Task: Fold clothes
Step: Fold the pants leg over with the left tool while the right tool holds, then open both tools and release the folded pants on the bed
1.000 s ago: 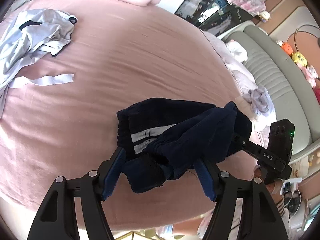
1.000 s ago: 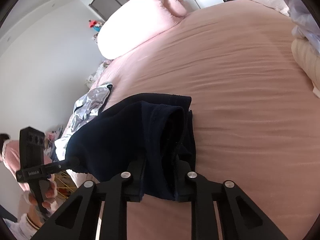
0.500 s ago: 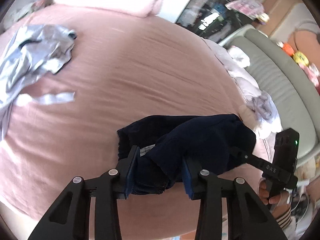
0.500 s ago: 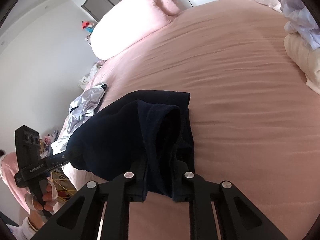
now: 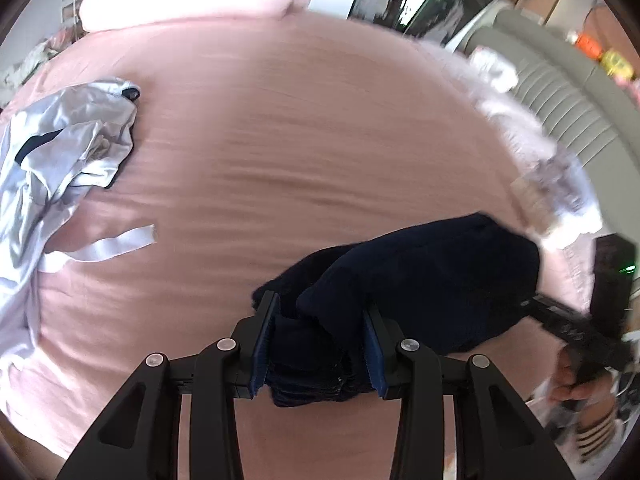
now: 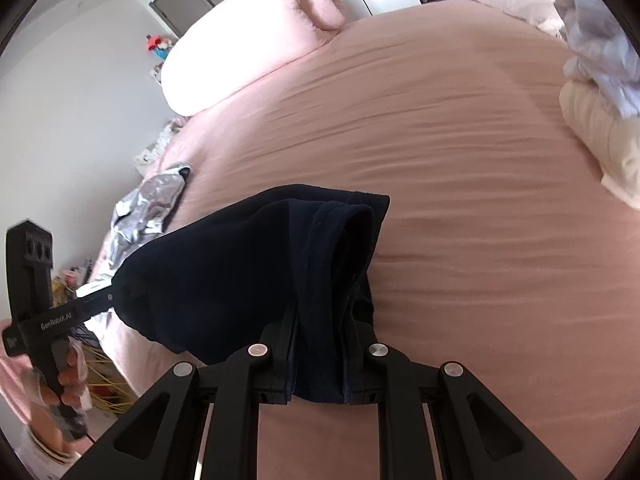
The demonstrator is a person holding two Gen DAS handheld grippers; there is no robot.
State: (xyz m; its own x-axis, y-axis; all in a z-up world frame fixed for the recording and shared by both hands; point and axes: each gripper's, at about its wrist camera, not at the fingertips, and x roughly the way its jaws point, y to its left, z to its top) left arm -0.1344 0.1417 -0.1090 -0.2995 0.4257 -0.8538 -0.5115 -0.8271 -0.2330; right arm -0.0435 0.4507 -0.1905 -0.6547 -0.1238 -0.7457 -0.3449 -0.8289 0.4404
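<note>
Now, from my left wrist camera, my left gripper point(image 5: 318, 344) is squeezed tight on one end of the dark blue clothes point(image 5: 432, 284), with the thick bunched cloth stuck between the two blue pads. The dark clothes hang in a lump near the front edge of the pink bed point(image 5: 304, 128), over by its right side, and my right gripper point(image 5: 560, 320) comes in from the right and seems to grab the other end, though this view is blurry there. A silver-grey jacket point(image 5: 64, 152) lies crumpled near the left edge of the bed, well apart from my work. From my right wrist camera, the right gripper point(image 6: 318, 356) is pinched shut on a thick fold of the same dark blue clothes point(image 6: 248, 268), and the cloth stretches across to my left gripper point(image 6: 110, 298) at the left. Part of the cloth rests on the bed point(image 6: 460, 160) near its front edge. A big pink pillow point(image 6: 248, 44) sits at the far edge, and some pale clothes point(image 6: 596, 120) are piled at the right edge. I think the lump could slide off the front edge if I let go too early, because it hangs so close to it. The fold could also fall open or go crooked, since both grippers hold fat bunches, not neat edges.
</note>
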